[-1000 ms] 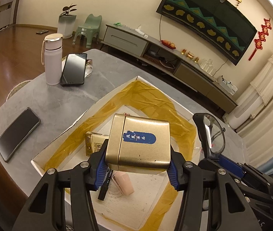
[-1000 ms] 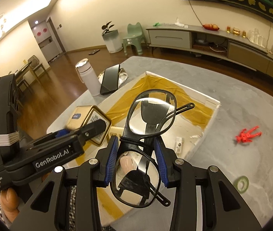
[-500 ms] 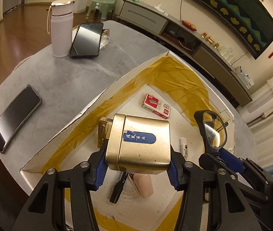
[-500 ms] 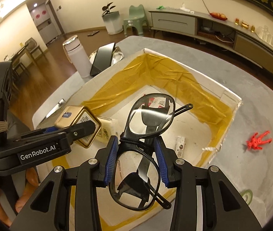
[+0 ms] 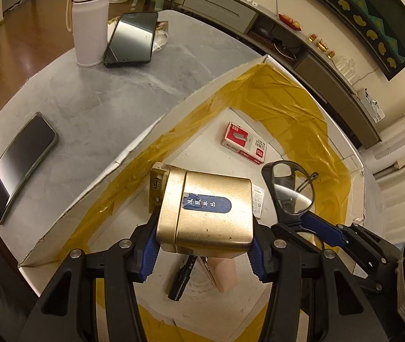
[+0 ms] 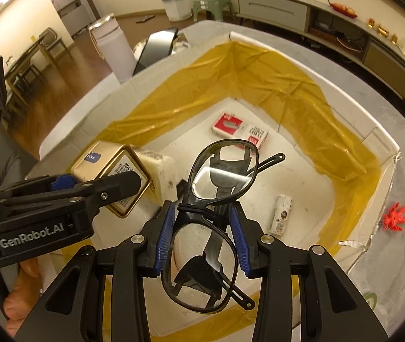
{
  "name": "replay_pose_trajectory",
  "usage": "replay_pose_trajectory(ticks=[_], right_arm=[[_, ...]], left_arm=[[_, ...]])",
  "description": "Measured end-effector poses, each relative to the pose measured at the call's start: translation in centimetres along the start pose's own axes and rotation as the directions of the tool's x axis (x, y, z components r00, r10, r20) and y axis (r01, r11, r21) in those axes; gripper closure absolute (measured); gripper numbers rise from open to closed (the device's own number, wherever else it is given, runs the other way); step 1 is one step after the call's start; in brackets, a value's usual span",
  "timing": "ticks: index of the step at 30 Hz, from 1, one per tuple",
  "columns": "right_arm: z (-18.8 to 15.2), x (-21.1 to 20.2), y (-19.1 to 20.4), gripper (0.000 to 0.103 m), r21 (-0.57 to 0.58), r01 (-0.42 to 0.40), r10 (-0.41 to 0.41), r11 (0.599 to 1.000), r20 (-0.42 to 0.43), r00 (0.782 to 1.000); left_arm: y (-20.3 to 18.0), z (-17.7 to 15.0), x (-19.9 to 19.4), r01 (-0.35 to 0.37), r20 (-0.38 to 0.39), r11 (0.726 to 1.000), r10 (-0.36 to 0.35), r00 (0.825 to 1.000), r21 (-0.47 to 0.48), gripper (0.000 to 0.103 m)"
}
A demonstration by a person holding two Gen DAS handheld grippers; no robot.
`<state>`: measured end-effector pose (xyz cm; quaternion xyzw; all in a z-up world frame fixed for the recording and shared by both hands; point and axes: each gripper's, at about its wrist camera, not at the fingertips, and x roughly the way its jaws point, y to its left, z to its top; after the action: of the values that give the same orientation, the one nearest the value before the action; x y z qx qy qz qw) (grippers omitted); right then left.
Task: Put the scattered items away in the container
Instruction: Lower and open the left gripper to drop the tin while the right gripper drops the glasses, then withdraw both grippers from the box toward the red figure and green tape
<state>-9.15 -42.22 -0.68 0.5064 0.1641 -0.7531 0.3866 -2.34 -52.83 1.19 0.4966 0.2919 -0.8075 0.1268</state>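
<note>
Right wrist view: "GenRobot.AI" left hand-held gripper [image 6: 138,183] clamps gold tin [image 6: 108,171]; right hand-held gripper [image 6: 202,239] clamps glasses [image 6: 202,228]

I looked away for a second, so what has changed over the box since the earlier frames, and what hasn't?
Both grippers have moved forward over the box; its floor, with the red-and-white packet, now shows more fully. The left gripper still clamps the gold tin, and the right gripper still clamps the glasses. Nothing released; the items on the floor look unmoved.
</note>
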Motion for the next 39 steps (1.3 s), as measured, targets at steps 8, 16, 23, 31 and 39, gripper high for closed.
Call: replay_pose_trajectory(ticks=[8, 16, 23, 31, 39], right_arm=[[-0.1, 0.1, 0.1, 0.059, -0.011, 0.014, -0.014, 1.0, -0.01, 1.0], [-0.9, -2.0, 0.3, 0.06, -0.003, 0.008, -0.008, 1.0, 0.041, 0.999], [-3.1, -5.6, 0.5, 0.06, 0.017, -0.05, 0.047, 0.999, 0.149, 0.988], [-7.1, -9.5, -0.2, 0.06, 0.051, -0.113, 0.098, 0.992, 0.242, 0.965], [-11.3, -12.8, -1.1, 0.059, 0.077, -0.128, 0.099, 0.989, 0.303, 0.948]], left_arm=[[-1.0, -0.3, 0.2, -0.001, -0.024, 0.999, 0.002, 1.0, 0.04, 0.048], [-0.9, -0.6, -1.5, -0.03, 0.036, 0.999, 0.028, 0.999, 0.044, 0.04], [-1.9, -2.0, -4.3, -0.116, 0.168, 0.989, 0.1, 0.981, 0.091, 0.04], [-5.1, -4.9, -7.4, -0.176, 0.31, 0.966, 0.112, 0.944, 0.187, 0.04], [-8.1, -7.5, -8.9, -0.169, 0.351, 0.955, 0.076, 0.933, 0.243, 0.038]])
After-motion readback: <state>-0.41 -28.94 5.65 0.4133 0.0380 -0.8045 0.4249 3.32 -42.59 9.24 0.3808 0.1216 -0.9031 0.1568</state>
